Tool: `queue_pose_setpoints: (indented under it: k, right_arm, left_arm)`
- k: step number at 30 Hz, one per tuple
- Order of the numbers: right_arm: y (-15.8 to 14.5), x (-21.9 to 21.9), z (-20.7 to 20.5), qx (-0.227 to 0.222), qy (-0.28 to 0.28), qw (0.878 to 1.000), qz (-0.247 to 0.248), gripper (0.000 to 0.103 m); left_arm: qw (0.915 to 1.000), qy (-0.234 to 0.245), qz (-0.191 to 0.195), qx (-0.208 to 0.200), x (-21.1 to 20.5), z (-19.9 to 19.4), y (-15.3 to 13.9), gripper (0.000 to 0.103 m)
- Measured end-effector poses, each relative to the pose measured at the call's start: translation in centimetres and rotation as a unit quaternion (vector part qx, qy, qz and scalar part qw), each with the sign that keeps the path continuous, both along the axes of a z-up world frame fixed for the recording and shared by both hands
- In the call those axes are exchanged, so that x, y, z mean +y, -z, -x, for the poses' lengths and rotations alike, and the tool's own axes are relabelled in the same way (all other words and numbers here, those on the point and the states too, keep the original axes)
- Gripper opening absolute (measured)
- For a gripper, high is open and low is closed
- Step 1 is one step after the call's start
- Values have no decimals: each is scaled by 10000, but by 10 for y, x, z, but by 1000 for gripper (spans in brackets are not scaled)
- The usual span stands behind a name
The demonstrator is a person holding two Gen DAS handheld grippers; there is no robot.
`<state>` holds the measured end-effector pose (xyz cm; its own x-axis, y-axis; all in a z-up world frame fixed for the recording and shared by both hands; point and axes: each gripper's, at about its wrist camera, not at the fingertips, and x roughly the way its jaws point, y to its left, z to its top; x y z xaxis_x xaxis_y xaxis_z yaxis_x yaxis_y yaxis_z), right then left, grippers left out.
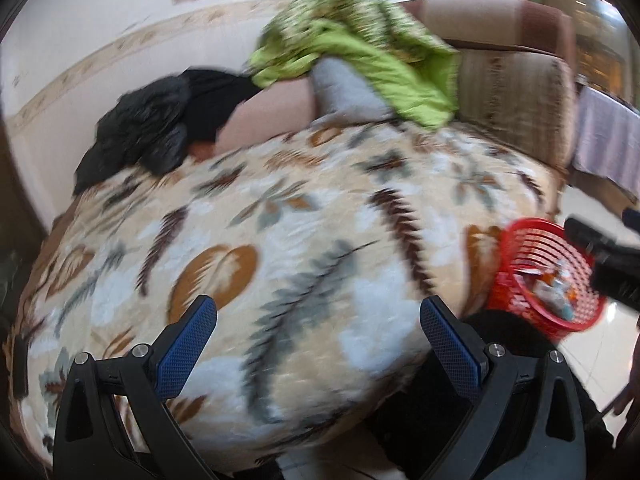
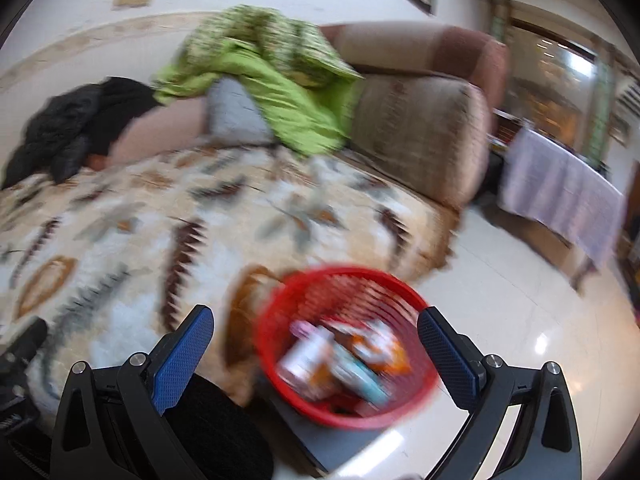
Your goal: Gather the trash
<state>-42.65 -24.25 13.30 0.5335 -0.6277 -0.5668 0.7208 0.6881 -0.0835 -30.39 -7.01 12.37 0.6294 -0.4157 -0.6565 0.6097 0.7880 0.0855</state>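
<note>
The red mesh basket [image 2: 346, 346] stands on the pale tiled floor [image 2: 520, 320] just beside the front edge of the sofa, which is draped in a leaf-patterned blanket [image 1: 260, 240]. Inside the basket lie several crumpled wrappers and small packets [image 2: 340, 360], orange, white and pale blue; motion blur keeps their exact kind from being read, though they look like snack packaging. Such trash is likely light, thin and crackly, soft enough to fold under pressure and a little slick, so a pinch across a bunched edge or corner would probably hold better than a grip on a flat face. The basket itself appears to be light, slightly springy plastic, best taken by its rim.

The right tool [image 2: 316, 344] hangs above the basket with its blue-padded fingers [image 2: 184, 356] spread wide, holding nothing and touching nothing. The left tool [image 1: 318, 340] hovers over the blanket, its fingers likewise spread wide and empty, with the basket off to its right. No loose trash shows on the blanket in either view. A green quilt [image 1: 360, 52] and a black garment [image 1: 160, 120] lie at the back of the sofa, well apart from both tools.
</note>
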Motion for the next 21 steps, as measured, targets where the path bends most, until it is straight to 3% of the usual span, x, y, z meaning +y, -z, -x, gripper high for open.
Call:
queue_pose_setpoints:
  k: [4,7,10,13,18,21]
  right_arm:
    - [-7,2,-69,-196,-939,9944,-445,103]
    - [10,9,-135,169,-1108,9916,-653,103]
    - [44,31,-213,680,-1289,9871,-662,103]
    - [74,47,-277,1036,-1548,9798,-726,103]
    - [119,46,-346,1290,-1647,9663,-1503,103]
    - [125,48,-355,1134,-1439,9741,-1323,103]
  left_arm:
    - [9944,-965,-295,309,33,-50,15,101]
    - [9832,-1597,-458,761,57,-99,31,101]
    - [9708,-2052,-354,1188,75,-150,47,101]
    - [9621,-2259,-316,1492,79,-208,65,101]
    - [9533,-2533,-365,1604,79,-280,101,101]
    - [9575,-2514,-291,1383,79,-290,108,103]
